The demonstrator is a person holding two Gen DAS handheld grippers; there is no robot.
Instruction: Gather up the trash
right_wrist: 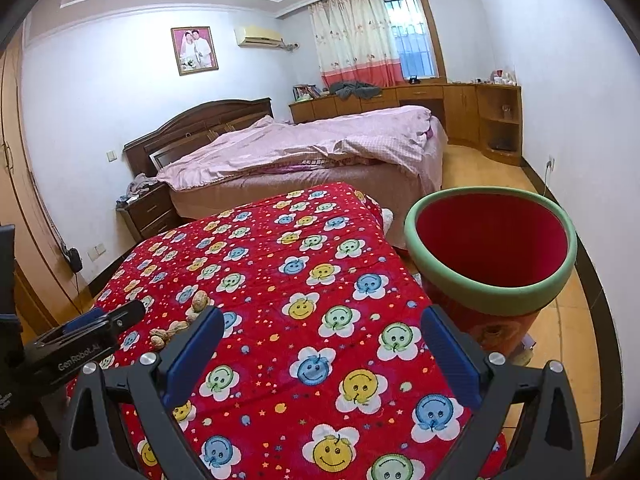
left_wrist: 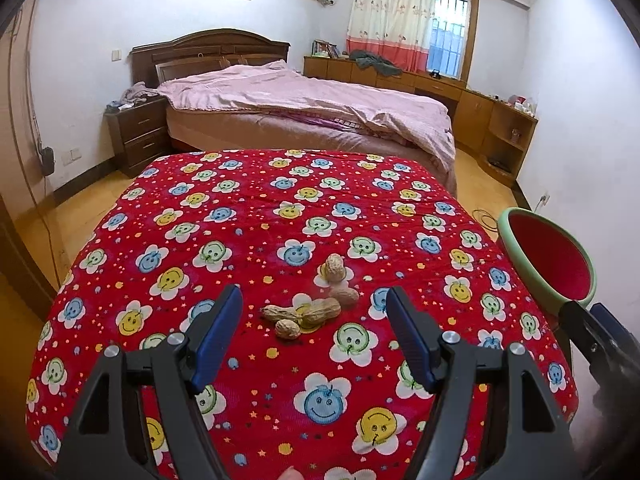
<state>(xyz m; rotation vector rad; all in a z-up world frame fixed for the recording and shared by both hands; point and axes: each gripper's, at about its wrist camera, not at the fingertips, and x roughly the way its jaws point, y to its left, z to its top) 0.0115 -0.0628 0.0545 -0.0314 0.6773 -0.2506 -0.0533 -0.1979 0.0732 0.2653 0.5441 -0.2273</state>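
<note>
Several peanut shells (left_wrist: 316, 306) lie in a small heap on the red smiley-flower cloth (left_wrist: 280, 208) that covers the table. My left gripper (left_wrist: 314, 338) is open, just short of the heap, with nothing between its blue pads. The shells also show in the right wrist view (right_wrist: 182, 322), at the left. My right gripper (right_wrist: 322, 354) is open and empty over the cloth (right_wrist: 320, 280) near the table's right edge. A red bin with a green rim (right_wrist: 490, 250) stands beside the table at the right; it also shows in the left wrist view (left_wrist: 548, 256).
A bed with a pink quilt (left_wrist: 304, 104) stands behind the table. A dark nightstand (left_wrist: 138, 134) is at its left. Wooden cabinets (left_wrist: 472, 104) run along the far and right walls. The wooden floor (right_wrist: 496, 168) shows around the table.
</note>
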